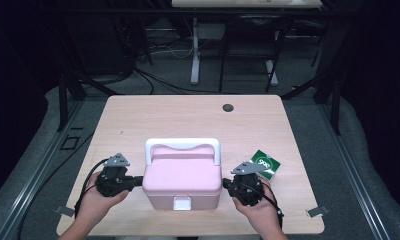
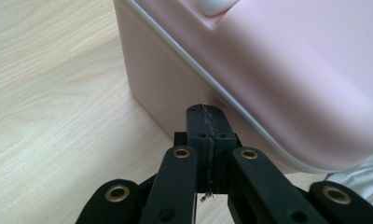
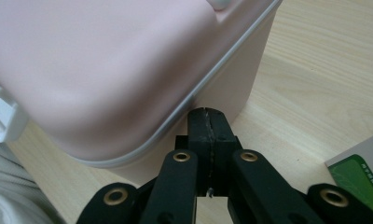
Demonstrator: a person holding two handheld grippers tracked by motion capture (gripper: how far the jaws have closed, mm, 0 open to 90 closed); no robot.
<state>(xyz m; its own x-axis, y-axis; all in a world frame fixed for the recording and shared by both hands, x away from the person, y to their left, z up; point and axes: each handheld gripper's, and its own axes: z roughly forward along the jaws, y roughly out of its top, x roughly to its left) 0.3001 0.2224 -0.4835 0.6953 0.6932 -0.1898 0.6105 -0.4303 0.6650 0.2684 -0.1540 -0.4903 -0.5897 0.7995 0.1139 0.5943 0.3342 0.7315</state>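
Observation:
A pink lidded box (image 1: 183, 180) with a white handle (image 1: 182, 145) and a white front latch (image 1: 182, 203) stands near the table's front edge. My left gripper (image 1: 138, 181) is shut, its tips against the box's left side (image 2: 175, 88), just under the lid seam. My right gripper (image 1: 226, 185) is shut too, its tips at the box's right side (image 3: 231, 93) below the seam. Nothing sits between either pair of jaws (image 2: 207, 112) (image 3: 208, 114).
A green and white packet (image 1: 264, 164) lies on the table right of the box, also seen at the right edge as a packet (image 3: 359, 175). A dark round hole (image 1: 228, 107) marks the far part of the wooden table (image 1: 188, 117). Desk legs and cables stand beyond.

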